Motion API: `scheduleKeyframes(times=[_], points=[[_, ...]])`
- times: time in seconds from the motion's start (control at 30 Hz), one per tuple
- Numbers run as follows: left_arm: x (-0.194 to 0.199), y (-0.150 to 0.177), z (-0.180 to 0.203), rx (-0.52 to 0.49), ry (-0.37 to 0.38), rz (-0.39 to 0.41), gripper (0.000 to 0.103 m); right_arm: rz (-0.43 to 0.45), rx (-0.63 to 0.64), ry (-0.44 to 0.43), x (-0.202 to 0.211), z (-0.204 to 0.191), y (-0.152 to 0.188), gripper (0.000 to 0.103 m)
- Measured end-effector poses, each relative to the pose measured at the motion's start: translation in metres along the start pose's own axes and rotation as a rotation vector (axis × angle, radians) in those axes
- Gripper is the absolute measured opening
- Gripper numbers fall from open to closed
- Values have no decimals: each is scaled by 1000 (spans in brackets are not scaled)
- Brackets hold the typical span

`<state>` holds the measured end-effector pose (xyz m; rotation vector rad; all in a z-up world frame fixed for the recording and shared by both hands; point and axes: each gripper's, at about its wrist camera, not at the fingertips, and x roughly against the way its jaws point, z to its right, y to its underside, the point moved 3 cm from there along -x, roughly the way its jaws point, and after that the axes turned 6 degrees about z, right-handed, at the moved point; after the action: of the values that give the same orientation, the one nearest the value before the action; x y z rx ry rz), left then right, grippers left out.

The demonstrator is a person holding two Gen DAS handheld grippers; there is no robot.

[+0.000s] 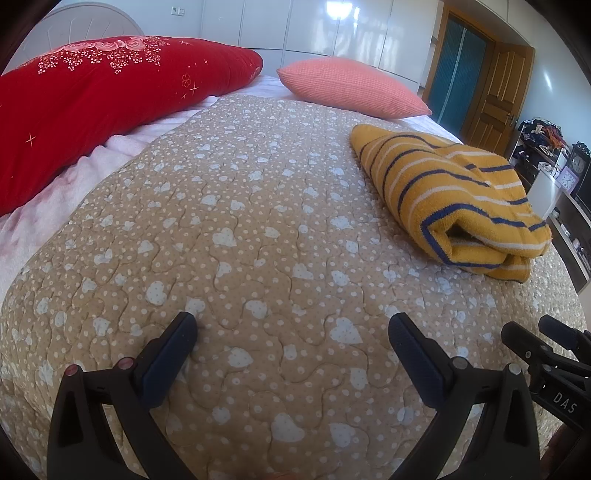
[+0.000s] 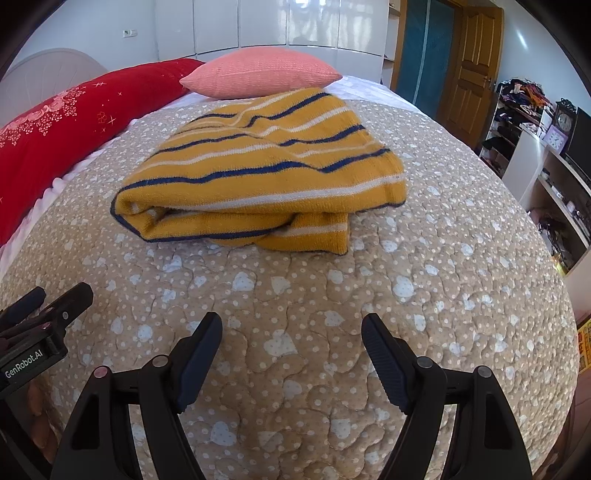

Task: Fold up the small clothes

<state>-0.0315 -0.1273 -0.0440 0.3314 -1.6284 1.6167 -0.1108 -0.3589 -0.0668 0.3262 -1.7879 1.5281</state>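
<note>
A yellow knit garment with blue and white stripes (image 2: 266,173) lies folded in layers on the tan heart-print quilt (image 2: 295,350). In the left wrist view the garment (image 1: 454,195) is at the far right. My left gripper (image 1: 291,328) is open and empty above bare quilt (image 1: 221,221), well short of the garment. My right gripper (image 2: 291,328) is open and empty, just in front of the garment's near edge. Each gripper shows at the edge of the other's view.
A red flowered pillow (image 1: 92,96) and a pink pillow (image 1: 351,85) lie at the head of the bed. White wardrobes (image 2: 258,26) stand behind. A wooden door (image 2: 472,62) and cluttered shelves with clocks (image 2: 554,125) are on the right.
</note>
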Motion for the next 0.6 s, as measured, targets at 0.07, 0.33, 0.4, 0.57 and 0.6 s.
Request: scheduleKeyframes(times=[0.07, 0.33, 0.4, 0.57, 0.6], points=[[-1, 0, 0, -4, -3, -5, 103, 1, 2, -1, 0, -1, 0, 82], [-4, 1, -1, -11, -11, -10, 103, -5, 2, -4, 0, -4, 2, 83], [-4, 1, -1, -12, -12, -10, 103, -4, 5, -4, 0, -5, 3, 83], [-4, 0, 0, -12, -11, -5, 103, -3, 4, -4, -1, -6, 5, 83], [-3, 0, -1, -8, -9, 0, 103, -2, 4, -4, -1, -6, 5, 83]])
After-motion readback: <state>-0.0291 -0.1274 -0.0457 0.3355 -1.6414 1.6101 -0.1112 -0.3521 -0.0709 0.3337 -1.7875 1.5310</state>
